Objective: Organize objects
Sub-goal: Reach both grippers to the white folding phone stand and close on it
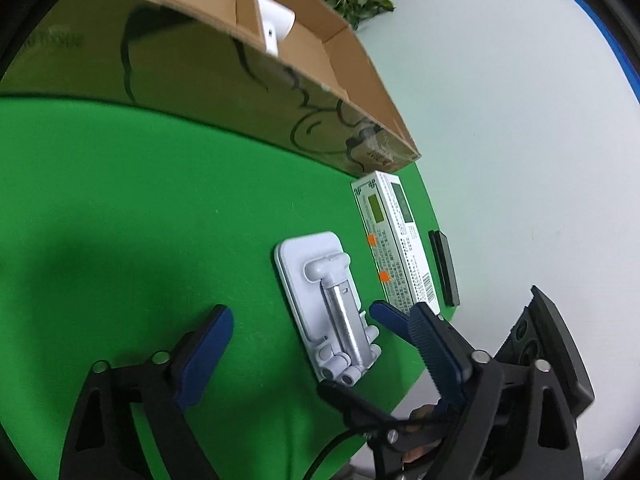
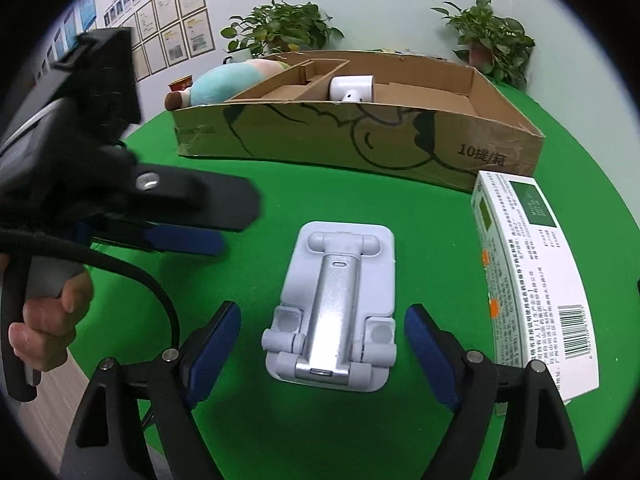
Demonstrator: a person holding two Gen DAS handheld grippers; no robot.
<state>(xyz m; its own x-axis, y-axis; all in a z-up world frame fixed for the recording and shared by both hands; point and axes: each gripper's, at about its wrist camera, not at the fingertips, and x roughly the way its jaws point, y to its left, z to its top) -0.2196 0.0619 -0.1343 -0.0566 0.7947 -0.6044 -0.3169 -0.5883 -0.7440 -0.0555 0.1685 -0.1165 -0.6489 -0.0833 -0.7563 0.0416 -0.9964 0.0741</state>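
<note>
On the green felt tabletop (image 1: pixel 160 200), seen from the left wrist camera, a pale lavender folded plastic phone stand with a brushed metal arm (image 1: pixel 326 312) lies flat, to the right of the left gripper (image 1: pixel 216 344), whose blue-padded jaws are spread with nothing between them; the other jaw tip sits at the stand's right edge, though I cannot tell which gripper owns it. Just beyond the stand a white printed medicine carton (image 1: pixel 394 240) lies lengthwise, a slim black bar (image 1: pixel 444 268) rests off the felt beside it, and a shallow brown cardboard tray box (image 1: pixel 240 92) stands further back holding a small white device (image 1: pixel 274 26). From the right wrist camera, the stand (image 2: pixel 334 304) lies squarely between the wide-open fingers of the right gripper (image 2: pixel 324 344), hinge end nearest, apart from both pads; the left gripper (image 2: pixel 188 240) hovers at the left, the carton (image 2: pixel 528 280) lies to the right, and the box (image 2: pixel 360 140) is behind. The stand looks rigid and fairly light, its smooth plastic likely slippery and the hinged arm liable to swing open, so a squeeze across the two long flat sides of the base plate, near mid-length, seems the safest hold
</note>
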